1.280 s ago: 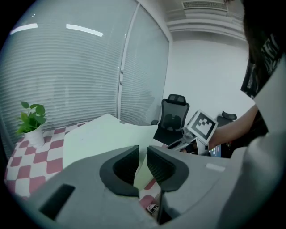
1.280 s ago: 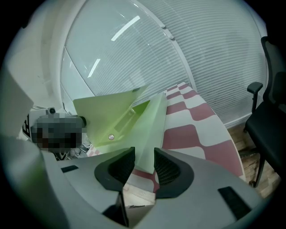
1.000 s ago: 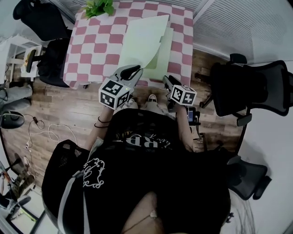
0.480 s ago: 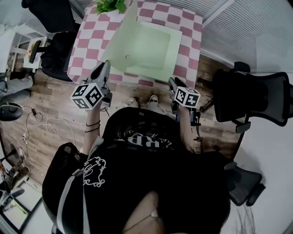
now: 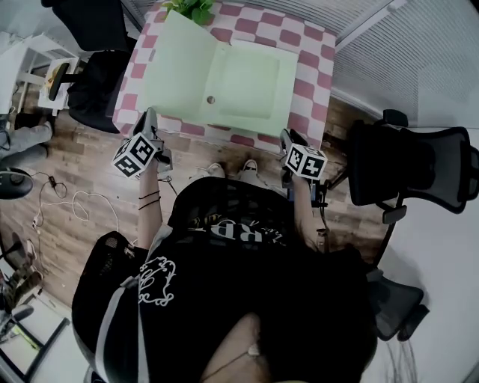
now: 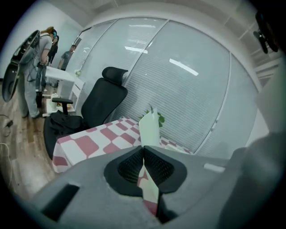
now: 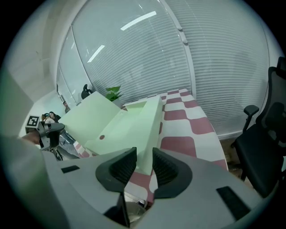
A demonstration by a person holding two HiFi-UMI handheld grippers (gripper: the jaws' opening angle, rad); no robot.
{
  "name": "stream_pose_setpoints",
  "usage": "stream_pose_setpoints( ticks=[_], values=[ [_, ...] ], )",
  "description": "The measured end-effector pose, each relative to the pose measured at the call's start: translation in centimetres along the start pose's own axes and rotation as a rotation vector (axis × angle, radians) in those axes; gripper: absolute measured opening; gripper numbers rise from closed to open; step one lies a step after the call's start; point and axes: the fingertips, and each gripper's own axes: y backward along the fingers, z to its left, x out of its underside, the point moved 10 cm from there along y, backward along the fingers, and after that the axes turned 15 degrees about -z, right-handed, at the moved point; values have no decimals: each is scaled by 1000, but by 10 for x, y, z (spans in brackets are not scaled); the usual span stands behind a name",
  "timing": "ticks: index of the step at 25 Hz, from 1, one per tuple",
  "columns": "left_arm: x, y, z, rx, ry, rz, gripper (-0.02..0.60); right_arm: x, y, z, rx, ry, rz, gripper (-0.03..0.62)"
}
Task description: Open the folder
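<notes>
A pale green folder [image 5: 251,82] lies spread wide on the pink-and-white checkered table [image 5: 314,82]. Its cover [image 5: 176,71] is turned out to the left and slants up a little from the spine. My left gripper [image 5: 150,120] is shut on the cover's near left edge. In the left gripper view the thin sheet [image 6: 149,129] runs edge-on between the closed pads of that gripper [image 6: 144,163]. My right gripper [image 5: 287,138] sits at the folder's near right corner. In the right gripper view the folder's [image 7: 129,125] side edge fills the narrow gap of that gripper [image 7: 144,163].
A potted plant [image 5: 193,9] stands at the table's far edge behind the cover. Black office chairs flank the table, one on the left [image 5: 90,82] and one on the right [image 5: 404,161]. People [image 6: 40,62] stand by a desk far to the left. Window blinds run behind the table.
The left gripper has swung left and down with the cover, carrying it from standing over the folder to lying out on the left side. The right gripper stayed at the near right corner.
</notes>
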Motion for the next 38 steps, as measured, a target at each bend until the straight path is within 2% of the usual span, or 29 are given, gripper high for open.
stream_pose_setpoints(
  ticks=[4, 11, 21, 25, 28, 32, 35, 38],
  values=[
    [11, -9, 31, -86, -23, 50, 23, -3, -4, 3, 21, -3, -4, 82],
    [31, -30, 66, -166, -160, 216, 55, -3, -7, 5, 47, 2, -8, 60],
    [57, -53, 91, -211, -224, 412, 81, -3, -6, 10, 77, -3, -18, 52],
    [62, -61, 94, -219, -273, 468, 89, -4, -7, 12, 89, -5, -25, 51],
    [63, -62, 93, -219, -285, 476, 89, -3, -6, 12, 94, -12, -30, 51],
    [59, -55, 97, -193, -195, 422, 91, -4, -5, 13, 113, 2, -24, 51],
    [46, -44, 93, -106, -179, 326, 91, -11, -5, 20, 91, 32, -27, 51],
    [31, -38, 87, -8, -173, 248, 91, -26, -2, 32, 36, 49, -88, 51]
  ],
)
